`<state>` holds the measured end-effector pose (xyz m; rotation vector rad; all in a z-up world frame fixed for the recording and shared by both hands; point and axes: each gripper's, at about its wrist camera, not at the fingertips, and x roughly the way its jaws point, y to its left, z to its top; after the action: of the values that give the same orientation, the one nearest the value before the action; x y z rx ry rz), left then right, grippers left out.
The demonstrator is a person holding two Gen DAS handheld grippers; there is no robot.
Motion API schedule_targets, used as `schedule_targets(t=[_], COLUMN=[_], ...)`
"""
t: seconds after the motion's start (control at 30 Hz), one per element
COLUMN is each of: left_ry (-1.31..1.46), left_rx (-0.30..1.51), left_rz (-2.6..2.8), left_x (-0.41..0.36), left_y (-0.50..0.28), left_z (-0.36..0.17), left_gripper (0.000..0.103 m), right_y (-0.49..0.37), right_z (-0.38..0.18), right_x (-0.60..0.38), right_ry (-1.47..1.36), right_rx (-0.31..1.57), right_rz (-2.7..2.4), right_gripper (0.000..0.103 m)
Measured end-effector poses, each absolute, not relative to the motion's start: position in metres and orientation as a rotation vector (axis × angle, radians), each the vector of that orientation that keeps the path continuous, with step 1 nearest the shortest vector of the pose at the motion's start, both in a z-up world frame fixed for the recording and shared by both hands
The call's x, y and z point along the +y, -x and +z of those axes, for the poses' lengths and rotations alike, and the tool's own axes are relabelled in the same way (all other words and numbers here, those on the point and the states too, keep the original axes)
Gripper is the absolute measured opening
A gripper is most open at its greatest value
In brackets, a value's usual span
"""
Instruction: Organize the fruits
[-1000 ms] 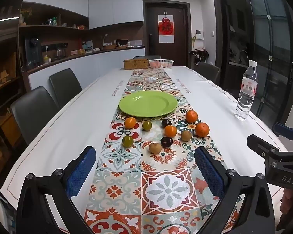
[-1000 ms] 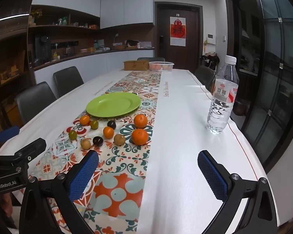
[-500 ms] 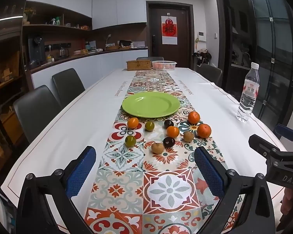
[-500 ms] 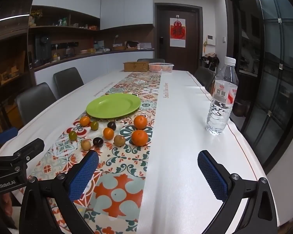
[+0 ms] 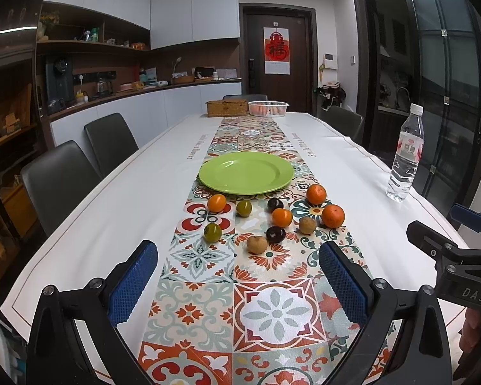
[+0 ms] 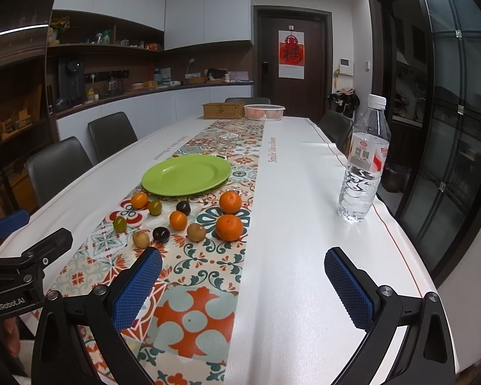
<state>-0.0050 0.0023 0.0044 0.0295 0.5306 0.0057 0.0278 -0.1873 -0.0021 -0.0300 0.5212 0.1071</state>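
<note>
Several small fruits lie loose on the patterned runner [image 5: 208, 272] in front of an empty green plate [image 5: 246, 172] [image 6: 186, 175]: oranges [image 5: 333, 215] [image 6: 229, 227], dark plums [image 5: 275, 234] [image 6: 161, 234], green ones [image 5: 212, 232] [image 6: 120, 224] and brown ones [image 5: 257, 244] [image 6: 141, 239]. My left gripper [image 5: 237, 277] hangs open above the near end of the runner, short of the fruit, nothing between its blue pads. My right gripper [image 6: 243, 284] is open too, over the white cloth to the right of the fruit and holding nothing.
A water bottle [image 6: 364, 160] [image 5: 405, 154] stands near the table's right edge. At the far end sit a wicker box [image 5: 226, 108] and a white basket [image 5: 268, 108]. Dark chairs [image 5: 56, 179] line the left side; others stand at the far end and right.
Both views have tilted slightly; the fruit and plate sit a little higher and closer in frame. Nothing on the table has moved and both grippers stay open.
</note>
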Motion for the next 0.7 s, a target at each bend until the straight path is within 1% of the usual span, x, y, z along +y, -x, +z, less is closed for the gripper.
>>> schedule_targets(t=[0.7], left_ry=[-0.029], left_rx=[0.525], left_rz=[0.003], left_x=[0.0019], left_y=[0.0061], left_z=[0.0066], left_gripper=[0.103], right_y=[-0.0271], right_z=[0.0005], right_x=[-0.1874], right_ry=[0.029], right_rx=[0.515], right_rz=[0.108], right_gripper=[0.103])
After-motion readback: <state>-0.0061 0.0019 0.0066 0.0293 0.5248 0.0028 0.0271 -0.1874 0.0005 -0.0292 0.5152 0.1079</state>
